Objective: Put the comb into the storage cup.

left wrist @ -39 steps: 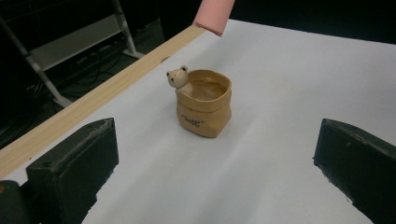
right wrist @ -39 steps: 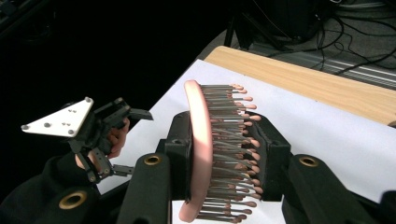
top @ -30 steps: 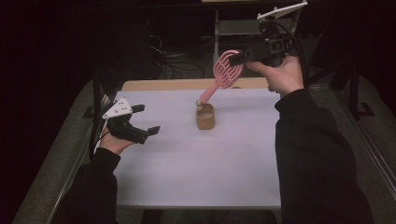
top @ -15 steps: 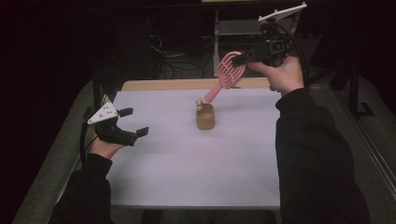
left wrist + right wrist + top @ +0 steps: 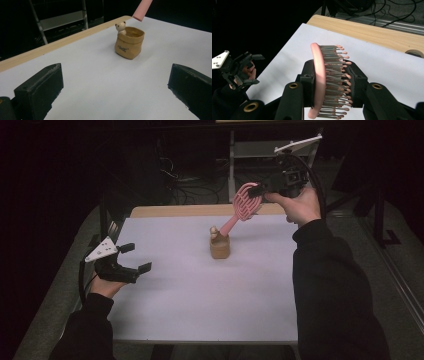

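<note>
A pink hairbrush (image 5: 246, 204) is held up over the far part of the white table (image 5: 200, 310) by the right gripper (image 5: 260, 192), whose jaws are clamped on the brush head, one against its back and one against the bristles, as is seen in the right gripper view (image 5: 322, 82). The handle slopes down toward a small tan pot (image 5: 220, 246) with a little bear figure on its rim, and its tip is seen just above and beside the pot's rim in the left gripper view (image 5: 142, 10). The pot stands upright near the middle of the table. The left gripper (image 5: 131, 258) is held low at the table's left edge, jaws spread wide apart, with nothing between them.
</note>
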Demonstrator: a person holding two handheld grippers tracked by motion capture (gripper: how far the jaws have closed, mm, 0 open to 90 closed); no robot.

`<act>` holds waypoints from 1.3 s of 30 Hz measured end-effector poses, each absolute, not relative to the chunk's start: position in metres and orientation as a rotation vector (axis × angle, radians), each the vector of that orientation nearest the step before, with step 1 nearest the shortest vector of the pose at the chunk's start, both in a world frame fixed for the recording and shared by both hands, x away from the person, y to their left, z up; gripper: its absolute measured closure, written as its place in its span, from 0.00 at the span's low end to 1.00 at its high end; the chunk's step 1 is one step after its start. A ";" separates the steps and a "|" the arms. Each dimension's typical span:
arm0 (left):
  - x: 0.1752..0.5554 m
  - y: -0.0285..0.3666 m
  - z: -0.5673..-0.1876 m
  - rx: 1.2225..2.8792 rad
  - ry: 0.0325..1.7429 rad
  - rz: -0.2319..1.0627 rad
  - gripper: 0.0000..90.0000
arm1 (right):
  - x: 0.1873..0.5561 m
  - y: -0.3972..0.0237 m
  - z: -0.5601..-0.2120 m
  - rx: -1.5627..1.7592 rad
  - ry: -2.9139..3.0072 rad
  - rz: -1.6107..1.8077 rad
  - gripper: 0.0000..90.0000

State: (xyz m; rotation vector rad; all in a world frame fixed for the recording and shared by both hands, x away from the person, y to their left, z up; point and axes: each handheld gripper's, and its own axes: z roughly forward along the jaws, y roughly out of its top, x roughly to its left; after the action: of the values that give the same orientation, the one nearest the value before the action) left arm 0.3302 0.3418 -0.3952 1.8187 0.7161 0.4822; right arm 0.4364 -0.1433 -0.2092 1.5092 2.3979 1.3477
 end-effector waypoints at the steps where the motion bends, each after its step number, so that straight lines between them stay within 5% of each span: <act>1: 0.330 0.342 -0.395 1.819 0.716 0.482 0.00 | 0.436 -0.143 -0.209 1.509 2.398 1.348 0.70; 39: 0.309 0.364 -0.443 1.798 0.795 0.443 0.00 | 0.457 -0.119 -0.260 1.573 2.455 1.274 0.70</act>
State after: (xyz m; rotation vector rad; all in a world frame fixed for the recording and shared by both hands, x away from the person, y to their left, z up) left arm 0.3090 0.3637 -0.4428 1.7983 0.7946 0.4425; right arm 0.4567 -0.1187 -0.2603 1.5733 2.4550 1.2743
